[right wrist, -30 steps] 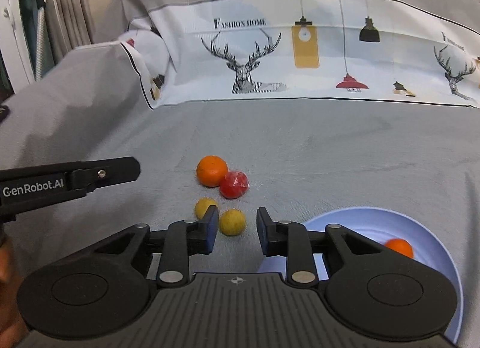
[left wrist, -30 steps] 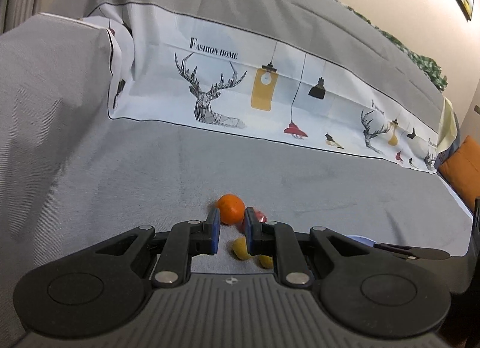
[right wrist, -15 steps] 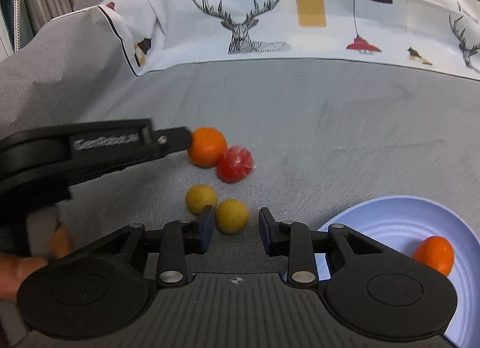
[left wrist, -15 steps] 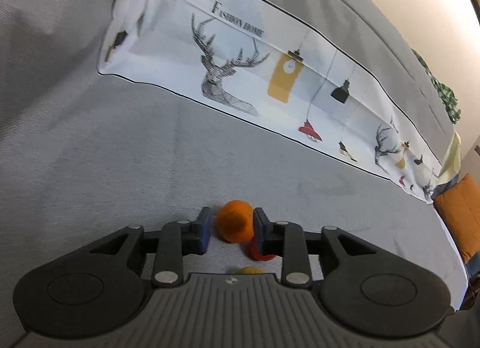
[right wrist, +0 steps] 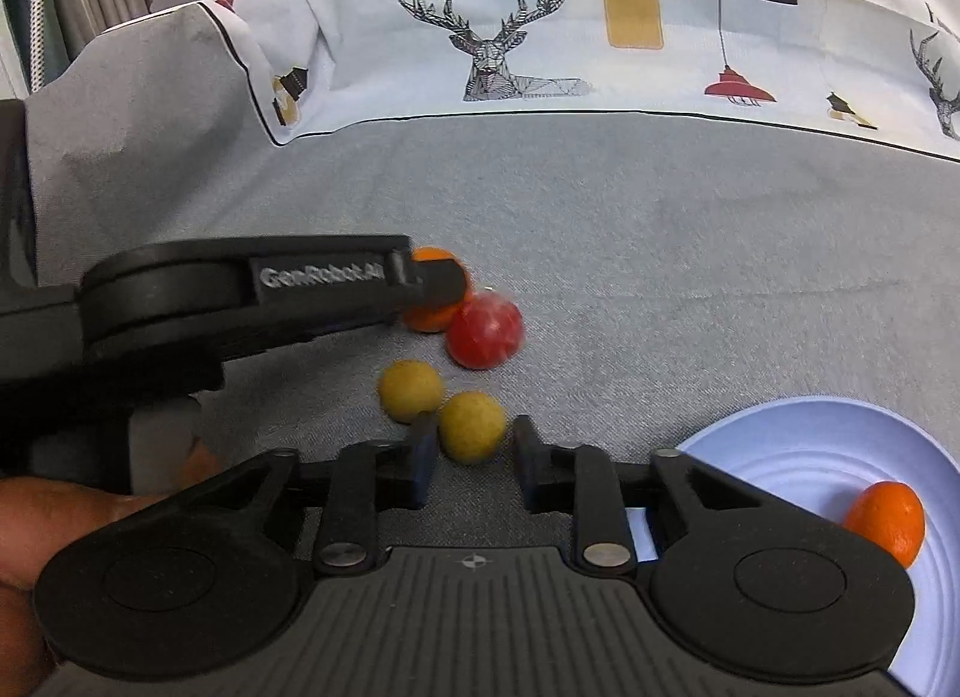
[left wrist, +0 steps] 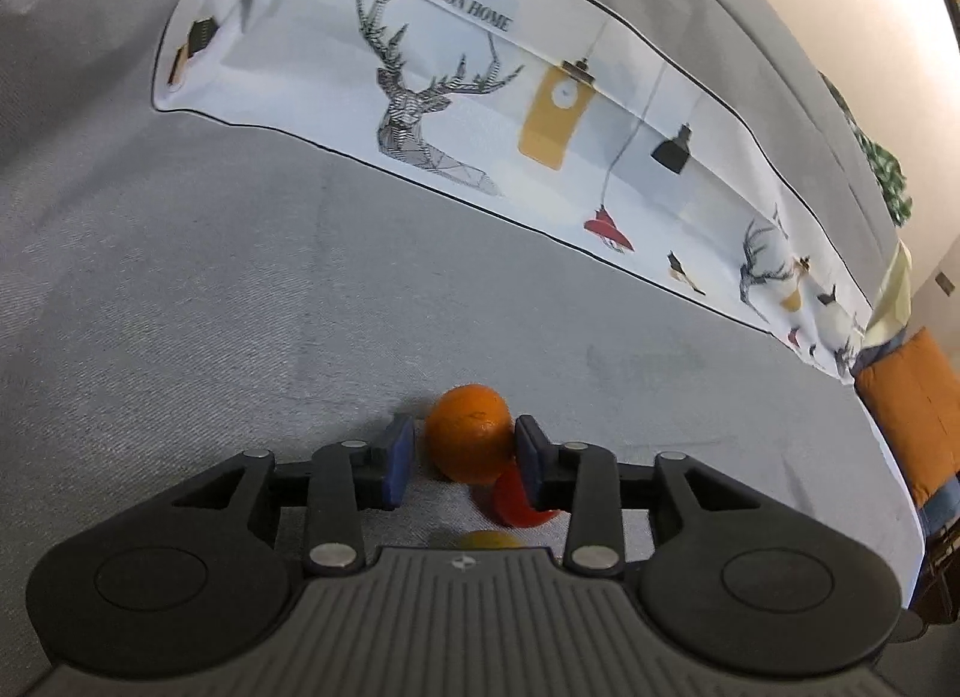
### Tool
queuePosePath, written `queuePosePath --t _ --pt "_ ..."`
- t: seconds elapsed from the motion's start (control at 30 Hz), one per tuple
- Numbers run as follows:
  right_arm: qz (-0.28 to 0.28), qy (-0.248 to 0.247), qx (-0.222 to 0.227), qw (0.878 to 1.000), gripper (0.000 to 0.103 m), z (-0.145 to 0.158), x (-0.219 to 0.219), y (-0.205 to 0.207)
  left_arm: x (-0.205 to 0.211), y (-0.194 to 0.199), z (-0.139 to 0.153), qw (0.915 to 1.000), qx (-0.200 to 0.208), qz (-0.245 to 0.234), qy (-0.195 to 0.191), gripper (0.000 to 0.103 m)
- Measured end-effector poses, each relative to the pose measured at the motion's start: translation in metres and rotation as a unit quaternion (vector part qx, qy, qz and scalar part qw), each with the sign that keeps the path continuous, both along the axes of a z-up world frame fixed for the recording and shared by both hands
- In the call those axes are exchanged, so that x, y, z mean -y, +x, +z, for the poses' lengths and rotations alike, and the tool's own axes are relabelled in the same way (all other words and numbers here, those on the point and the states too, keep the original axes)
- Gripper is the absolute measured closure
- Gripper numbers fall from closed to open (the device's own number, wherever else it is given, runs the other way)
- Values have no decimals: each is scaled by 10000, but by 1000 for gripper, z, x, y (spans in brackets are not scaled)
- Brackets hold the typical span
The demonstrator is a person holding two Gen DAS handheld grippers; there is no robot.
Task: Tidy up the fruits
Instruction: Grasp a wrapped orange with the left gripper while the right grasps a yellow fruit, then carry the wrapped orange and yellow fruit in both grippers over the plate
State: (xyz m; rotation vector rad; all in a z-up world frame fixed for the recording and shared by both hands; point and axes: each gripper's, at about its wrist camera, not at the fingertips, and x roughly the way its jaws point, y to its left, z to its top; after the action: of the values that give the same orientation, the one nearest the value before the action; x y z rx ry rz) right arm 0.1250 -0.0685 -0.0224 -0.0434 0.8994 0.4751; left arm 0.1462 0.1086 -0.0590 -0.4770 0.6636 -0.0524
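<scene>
Grey sofa cover [right wrist: 660, 229] fills both views; a white printed band [right wrist: 600, 24] with deer, lamps and "FASHION HOME" runs across the backrest toward 12 o'clock. An orange cushion [left wrist: 912, 415] sits at 3 o'clock in the left wrist view.

Pale blue plate [right wrist: 798, 457] lies on the seat at 4 o'clock in the right wrist view. One small orange fruit [right wrist: 885, 523] rests inside it, near the right-hand rim.

Left gripper [left wrist: 462, 460] points down at the seat. The big orange [left wrist: 471, 433] sits between its blue pads. The right pad touches the fruit; a sliver of gap shows at the left pad. Jaws are closing, grip not complete. From the right wrist view the same tool [right wrist: 438, 283] reaches in from 9 o'clock, its tip covering part of the orange.

Red fruit [right wrist: 485, 334] lies touching the orange at its 4 o'clock, shiny, perhaps wrapped.

Right gripper [right wrist: 471, 451] is low over the seat, jaws closing. The nearer yellow fruit [right wrist: 471, 427] sits at the mouth between its fingertips, pads not yet pressing it. The second yellow fruit [right wrist: 411, 388] touches it at 10 o'clock, just outside the left finger.

A person's fingers [right wrist: 36, 523] show at 8 o'clock.
</scene>
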Motion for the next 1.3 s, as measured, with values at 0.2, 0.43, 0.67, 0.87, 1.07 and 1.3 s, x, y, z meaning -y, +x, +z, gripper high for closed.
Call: queuePosePath --t 0.2,0.43,0.67,0.87,1.07,1.3 --pt "38 51 95 9999 77 6 1 -2 5 -11 11 9991 164 47 376 71" --pt "244 178 435 9986 77 29 19 -21 -1 -45 33 9975 248 405 516 71" --pt "195 367 812 9958 77 71 46 -49 -2 -89 62 9963 464 672 269 71" --pt "103 475 1126 9924 77 106 90 -86 14 -116 83 9965 633 433 346 71" --pt "-267 609 1224 9903 77 116 141 -114 41 -145 98 9949 821 55 581 71" --pt "-774 619 962 9904 77 94 180 -126 66 -168 103 9940 858 -174 661 71"
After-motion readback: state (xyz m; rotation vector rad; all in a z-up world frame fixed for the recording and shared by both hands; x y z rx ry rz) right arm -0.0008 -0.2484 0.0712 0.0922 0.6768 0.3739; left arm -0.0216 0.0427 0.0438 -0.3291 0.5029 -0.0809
